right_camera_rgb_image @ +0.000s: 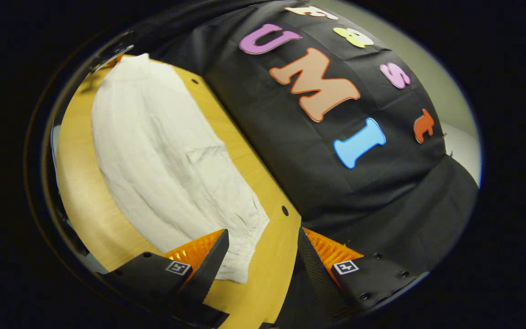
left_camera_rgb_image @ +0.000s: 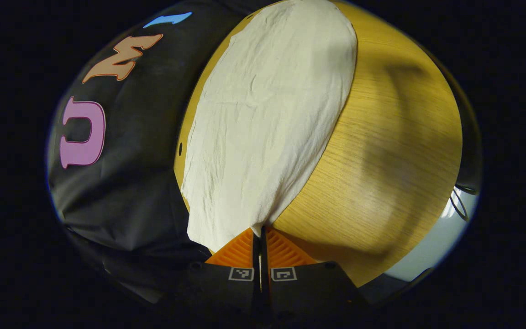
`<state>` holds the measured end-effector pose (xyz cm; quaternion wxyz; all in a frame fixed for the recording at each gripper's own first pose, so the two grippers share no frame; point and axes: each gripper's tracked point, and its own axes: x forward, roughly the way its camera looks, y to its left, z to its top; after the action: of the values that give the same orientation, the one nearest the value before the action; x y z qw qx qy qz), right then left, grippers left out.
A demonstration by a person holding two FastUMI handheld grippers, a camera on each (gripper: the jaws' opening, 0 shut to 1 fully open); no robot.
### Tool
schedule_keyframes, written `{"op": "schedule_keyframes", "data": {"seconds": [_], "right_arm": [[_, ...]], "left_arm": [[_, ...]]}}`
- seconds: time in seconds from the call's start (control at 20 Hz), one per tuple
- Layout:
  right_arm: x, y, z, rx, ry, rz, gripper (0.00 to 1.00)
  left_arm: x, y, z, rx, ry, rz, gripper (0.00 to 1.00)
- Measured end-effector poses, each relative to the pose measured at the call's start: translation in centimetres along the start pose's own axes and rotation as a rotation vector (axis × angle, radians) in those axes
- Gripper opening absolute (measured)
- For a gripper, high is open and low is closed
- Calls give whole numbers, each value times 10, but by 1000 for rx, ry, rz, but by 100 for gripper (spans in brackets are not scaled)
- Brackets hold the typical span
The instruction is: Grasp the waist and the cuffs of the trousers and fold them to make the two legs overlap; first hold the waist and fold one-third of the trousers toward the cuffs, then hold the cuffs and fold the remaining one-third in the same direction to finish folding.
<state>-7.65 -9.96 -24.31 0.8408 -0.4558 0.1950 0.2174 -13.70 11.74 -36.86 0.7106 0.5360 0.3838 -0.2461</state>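
In the left gripper view, the near end of the cream wrinkled cloth trousers disappears between the left gripper's closed fingers, so how much fabric they pinch is hidden. In the right gripper view, the trousers' far end blurs at the round wooden table's far rim, and the right gripper's left finger covers their gathered near edge.

Pale trousers lay flat on a wooden table, right gripper spread wide over their gathered end, fingers apart
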Motion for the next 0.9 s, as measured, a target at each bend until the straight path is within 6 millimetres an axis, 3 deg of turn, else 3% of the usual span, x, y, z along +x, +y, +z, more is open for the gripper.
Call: {"op": "schedule_keyframes", "data": {"seconds": [0.3, 0.75, 0.8, 0.9], "right_arm": [[0, 48, -27, -171, 29, 177, 97], [12, 84, -72, -271, 128, 301, 97], [13, 86, -72, -289, 127, 307, 100], [20, 87, -71, -301, 123, 309, 96]], "left_arm": [[1, -1, 0, 5, 3, 17, 0], [2, -1, -1, 11, 17, 24, 0], [2, -1, -1, 13, 19, 23, 0], [3, -2, 0, 15, 22, 21, 0]]}}
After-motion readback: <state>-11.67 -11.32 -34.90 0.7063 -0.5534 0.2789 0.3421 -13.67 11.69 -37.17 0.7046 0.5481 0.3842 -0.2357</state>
